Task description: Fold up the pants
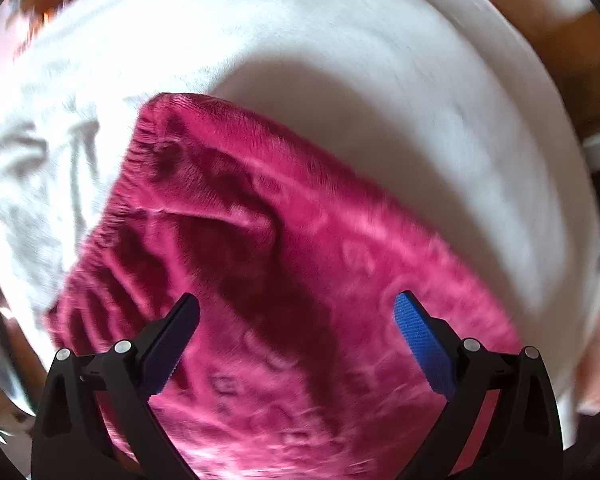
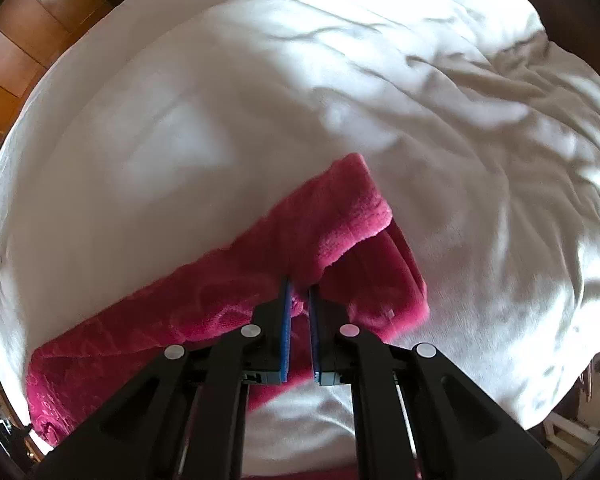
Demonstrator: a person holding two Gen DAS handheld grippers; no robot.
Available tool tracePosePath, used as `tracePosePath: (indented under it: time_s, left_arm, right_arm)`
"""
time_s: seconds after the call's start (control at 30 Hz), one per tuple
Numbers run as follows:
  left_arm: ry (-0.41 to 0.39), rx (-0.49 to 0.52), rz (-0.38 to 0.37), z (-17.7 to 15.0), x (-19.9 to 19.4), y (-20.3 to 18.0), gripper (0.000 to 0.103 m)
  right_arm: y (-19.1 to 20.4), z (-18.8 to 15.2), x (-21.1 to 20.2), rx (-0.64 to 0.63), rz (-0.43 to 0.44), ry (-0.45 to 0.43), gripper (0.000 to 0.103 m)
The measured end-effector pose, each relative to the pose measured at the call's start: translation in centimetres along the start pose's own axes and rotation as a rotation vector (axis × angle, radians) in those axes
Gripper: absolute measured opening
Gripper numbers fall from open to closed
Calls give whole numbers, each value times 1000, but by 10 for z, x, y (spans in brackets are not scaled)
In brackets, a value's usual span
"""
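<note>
Pants (image 1: 284, 280) of dark pink fleece lie on the white bed (image 1: 340, 60), seen from the left wrist with the gathered waistband toward the upper left. The left gripper (image 1: 296, 312) hangs above the cloth with its fingers (image 1: 420, 340) spread wide and nothing between them; the picture is blurred. From the right wrist, the right gripper (image 2: 299, 300) has its fingers (image 2: 286, 332) narrow, pinching a fold of the pants (image 2: 204, 300), with the cloth end doubled over on the bed (image 2: 420, 100).
</note>
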State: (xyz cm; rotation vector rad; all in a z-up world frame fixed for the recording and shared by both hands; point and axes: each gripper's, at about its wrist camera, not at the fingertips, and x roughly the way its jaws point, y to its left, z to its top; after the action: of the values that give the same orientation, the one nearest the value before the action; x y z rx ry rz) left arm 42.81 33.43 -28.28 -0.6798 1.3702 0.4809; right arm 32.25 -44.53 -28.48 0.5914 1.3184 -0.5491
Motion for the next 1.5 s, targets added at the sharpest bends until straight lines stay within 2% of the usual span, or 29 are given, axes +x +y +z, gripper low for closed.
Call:
tracePosePath:
  time_s: [0.07, 0.1, 0.17, 0.27, 0.33, 0.53, 0.63, 0.67, 0.7, 0.73, 0.77, 0.9, 1.0, 1.1, 1.23, 1.3, 1.4, 1.43, 1.47, 1.5]
  left_arm:
    - [13, -31, -14, 12, 4, 1, 97]
    - [18, -45, -14, 19, 7, -1, 97]
    - [30, -68, -19, 30, 14, -3, 97]
    - [63, -126, -25, 44, 26, -4, 97]
    - [80, -156, -36, 50, 32, -4, 97]
    - [115, -242, -43, 63, 50, -10, 97]
    - [145, -292, -30, 68, 64, -14, 85]
    - [154, -303, -34, 67, 69, -15, 82]
    - [163, -317, -38, 68, 74, -16, 75]
    - [168, -322, -35, 68, 77, -17, 69]
    - [171, -326, -28, 67, 78, -19, 58]
    - [158, -337, -35, 59, 79, -20, 26]
    - [139, -312, -65, 52, 73, -19, 16]
    - [131, -295, -97, 47, 65, -11, 14]
    - [131, -296, -117, 38, 57, -3, 14]
    - [129, -294, -117, 33, 52, -4, 14]
    - [128, -295, -113, 28, 54, 8, 14]
    - [128, -296, -112, 27, 53, 8, 14]
    - [127, -298, -112, 26, 52, 9, 14]
    - [126, -299, -115, 27, 47, 17, 14]
  right_arm:
    - [-2, -13, -5, 1, -30, -13, 8]
    - [9, -17, 6, 4, -43, -17, 8]
    - [1, -30, 2, 18, -65, -20, 7]
    - [-4, -31, 7, 41, -79, -13, 6]
    - [-9, -27, 12, 41, -79, -11, 6]
    - [-12, -30, -5, 64, -42, -25, 7]
    - [-10, -19, -4, 64, -24, -24, 10]
    - [-9, -16, -3, 76, -8, -34, 20]
    - [-9, -12, -2, 79, -4, -36, 33]
    - [-6, -12, -6, 84, -2, -42, 38]
    - [-6, -10, -8, 91, 3, -49, 42]
    - [-10, -4, -12, 161, 48, -56, 44]
    - [-19, -2, -16, 244, 96, -54, 44]
    - [-23, 1, -15, 312, 147, -36, 45]
    - [-7, 10, -10, 287, 170, -29, 45]
    - [7, 21, 2, 264, 163, -17, 45]
    - [20, 39, 25, 247, 92, -10, 44]
    - [23, 46, 35, 241, 67, -2, 41]
    - [25, 49, 41, 235, 43, 8, 18]
    - [26, 52, 47, 229, 21, 21, 8]
